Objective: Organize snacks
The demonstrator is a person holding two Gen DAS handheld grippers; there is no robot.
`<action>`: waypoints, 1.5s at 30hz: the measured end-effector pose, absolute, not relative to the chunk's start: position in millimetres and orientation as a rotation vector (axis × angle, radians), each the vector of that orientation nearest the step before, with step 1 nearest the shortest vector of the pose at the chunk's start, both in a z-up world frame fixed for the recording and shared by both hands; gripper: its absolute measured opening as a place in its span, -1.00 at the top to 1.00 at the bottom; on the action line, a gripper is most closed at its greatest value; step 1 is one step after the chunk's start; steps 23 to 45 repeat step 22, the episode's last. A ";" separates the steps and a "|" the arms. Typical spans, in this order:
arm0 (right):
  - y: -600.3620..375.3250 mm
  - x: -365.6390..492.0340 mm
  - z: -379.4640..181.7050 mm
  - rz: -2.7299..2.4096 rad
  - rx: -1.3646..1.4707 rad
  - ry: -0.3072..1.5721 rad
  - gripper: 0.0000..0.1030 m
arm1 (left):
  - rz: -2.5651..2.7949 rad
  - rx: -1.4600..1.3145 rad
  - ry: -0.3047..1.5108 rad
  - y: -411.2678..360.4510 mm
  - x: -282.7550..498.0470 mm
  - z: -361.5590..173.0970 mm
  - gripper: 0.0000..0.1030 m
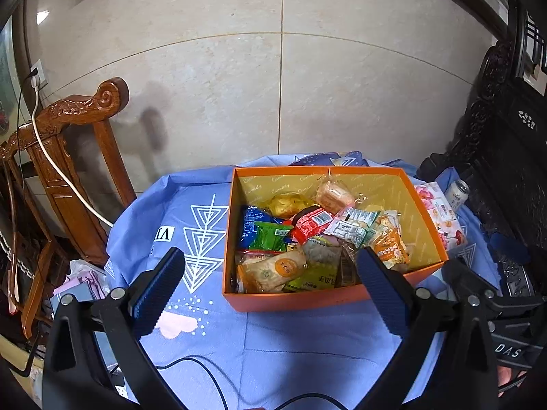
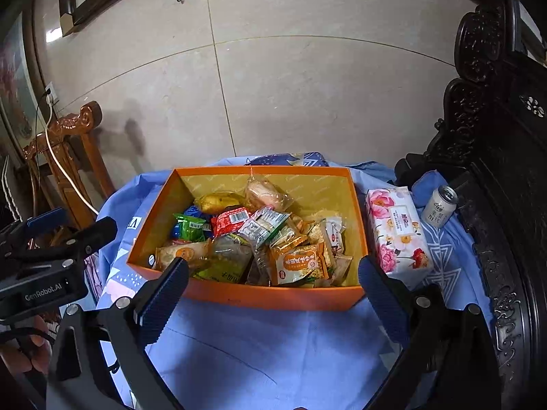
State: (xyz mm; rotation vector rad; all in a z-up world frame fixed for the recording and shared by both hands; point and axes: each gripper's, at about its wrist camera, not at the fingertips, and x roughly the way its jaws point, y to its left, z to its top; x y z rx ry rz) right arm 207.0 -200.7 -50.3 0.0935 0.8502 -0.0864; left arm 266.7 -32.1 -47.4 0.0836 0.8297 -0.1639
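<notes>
The left black plastic two-finger gripper (image 1: 270, 288) carries blue ribbed finger pads (image 1: 159, 294), silver round screws (image 1: 117, 293) and a thin black cable (image 1: 212, 376). The right black plastic two-finger gripper (image 2: 273, 295) matches it; white "GenRobot.AI" lettering (image 2: 42, 295) marks the left one's body.

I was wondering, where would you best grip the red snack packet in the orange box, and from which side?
I would take the red packet by its upper end with the white barcode label, coming straight down from above. It lies on top of the pile, while the walls of the orange box block any sideways approach. Both grippers are open and empty.
</notes>
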 end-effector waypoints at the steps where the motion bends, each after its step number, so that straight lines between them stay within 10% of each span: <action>1: -199.8 206.7 -50.6 -0.086 0.092 0.851 -0.93 | -0.165 0.084 0.832 -32.1 266.7 -47.8 -0.92; 45: -202.2 206.8 -54.6 -0.095 0.093 0.863 -0.93 | -0.159 0.106 0.816 -32.9 265.4 -47.5 -0.92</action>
